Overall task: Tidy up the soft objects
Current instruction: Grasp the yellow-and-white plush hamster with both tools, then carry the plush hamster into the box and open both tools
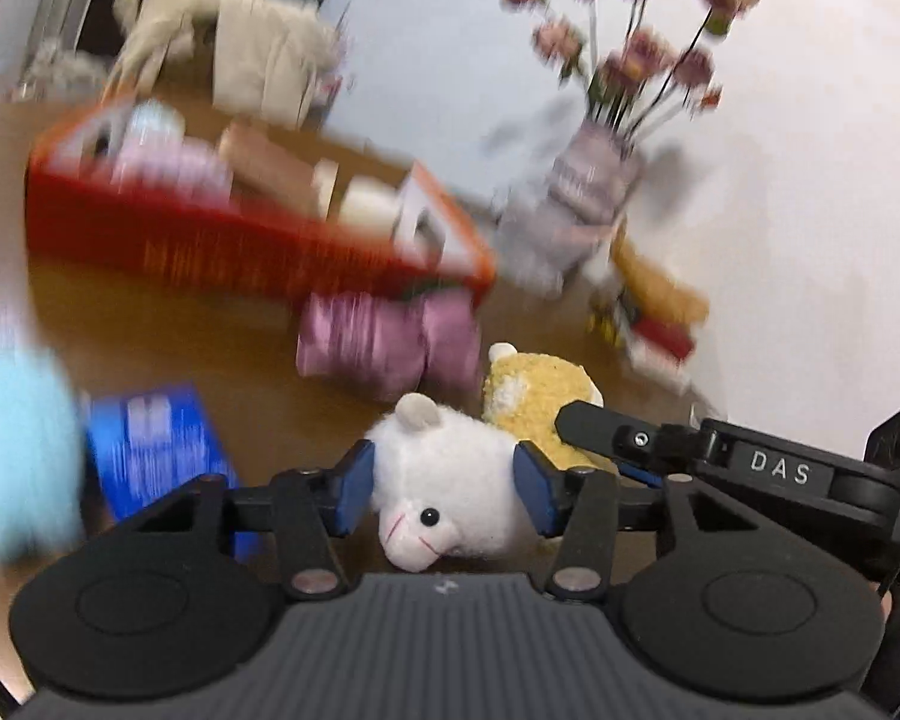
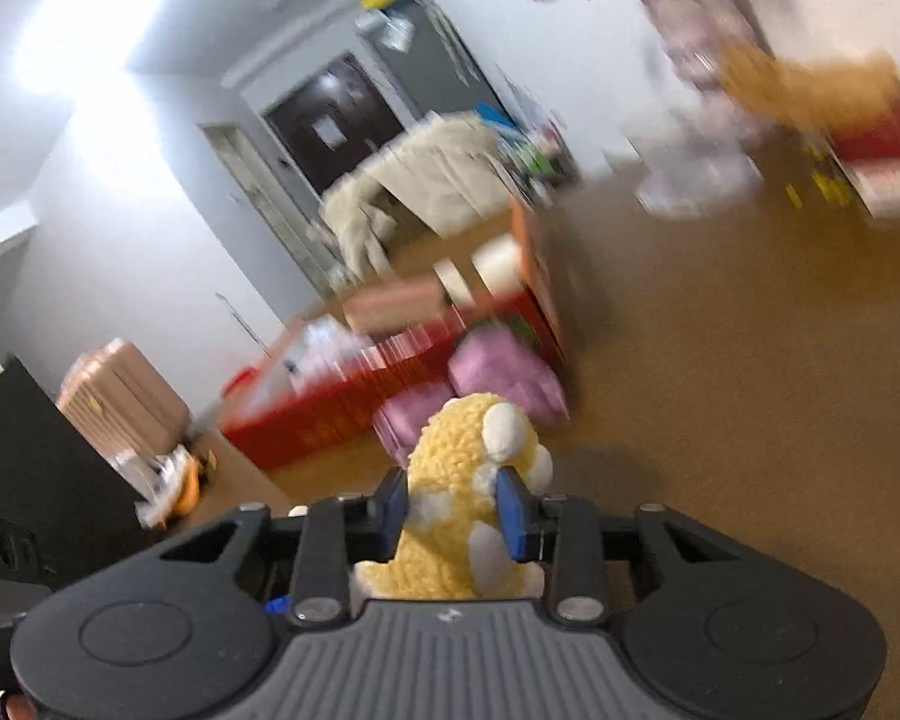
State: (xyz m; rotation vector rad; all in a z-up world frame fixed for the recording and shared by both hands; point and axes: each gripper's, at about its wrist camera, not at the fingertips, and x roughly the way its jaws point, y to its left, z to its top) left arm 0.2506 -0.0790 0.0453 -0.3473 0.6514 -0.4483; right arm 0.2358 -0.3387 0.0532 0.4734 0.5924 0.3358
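Note:
My left gripper [image 1: 444, 489] is shut on a white plush animal [image 1: 444, 480], its face pointing toward the camera. My right gripper [image 2: 456, 510] is shut on a yellow fleecy plush toy [image 2: 468, 480]; that toy [image 1: 534, 396] and the right gripper's arm also show at the right of the left wrist view. A pink soft bundle [image 1: 384, 342] lies on the brown table beside a red box [image 1: 222, 234] that holds several soft items. It also shows in the right wrist view [image 2: 498, 378] next to the red box [image 2: 354, 402]. Both views are motion-blurred.
A vase of pink flowers [image 1: 576, 204] stands by the white wall. A blue box [image 1: 162, 444] and a light blue fluffy thing [image 1: 12, 444] are at the left. An orange plush on red and white items [image 1: 660, 306] lies at the right. A beige-draped chair [image 2: 426, 180] stands behind the table.

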